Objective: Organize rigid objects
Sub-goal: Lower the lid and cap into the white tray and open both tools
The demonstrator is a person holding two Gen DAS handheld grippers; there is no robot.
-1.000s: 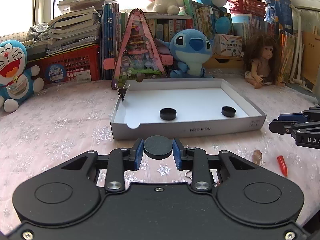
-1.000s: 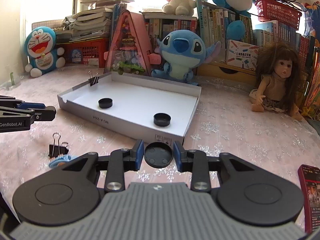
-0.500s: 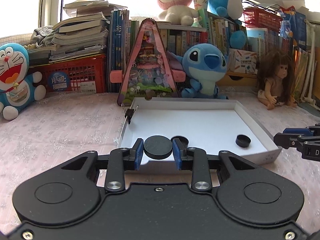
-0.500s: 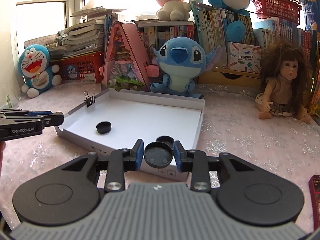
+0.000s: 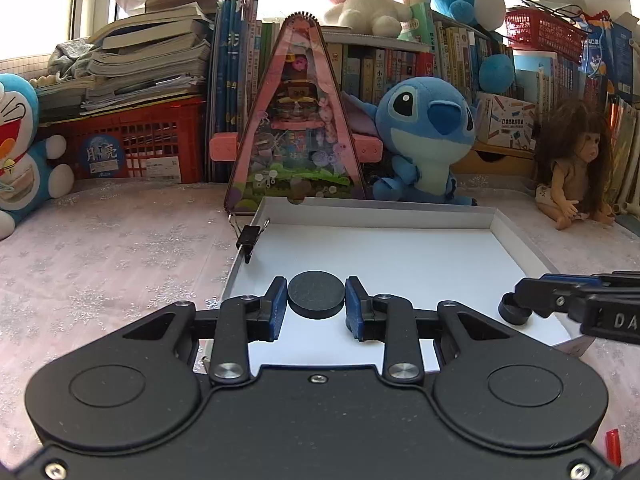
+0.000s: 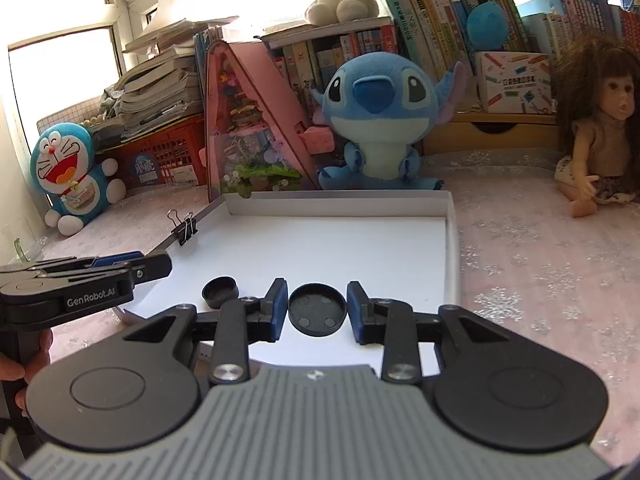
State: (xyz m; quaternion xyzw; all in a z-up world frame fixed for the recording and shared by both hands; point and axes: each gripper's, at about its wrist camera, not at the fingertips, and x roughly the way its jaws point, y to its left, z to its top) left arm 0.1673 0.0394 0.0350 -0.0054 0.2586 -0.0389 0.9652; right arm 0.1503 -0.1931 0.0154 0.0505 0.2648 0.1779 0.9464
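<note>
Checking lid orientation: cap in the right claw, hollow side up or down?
Hollow side up: the cap shows its rim and inner dimples, above the white tray.

a tray lies on the table, a clip on its left wall. behind it stand a toy house and, to the right, a stitch plush; a doll sits far right, a doraemon plush far left. over the tray's near part, the left gripper holds a disc and the right gripper a cap, with another cap in the tray between them.

There are three black caps, one white box, one clip, and one doll.
</note>
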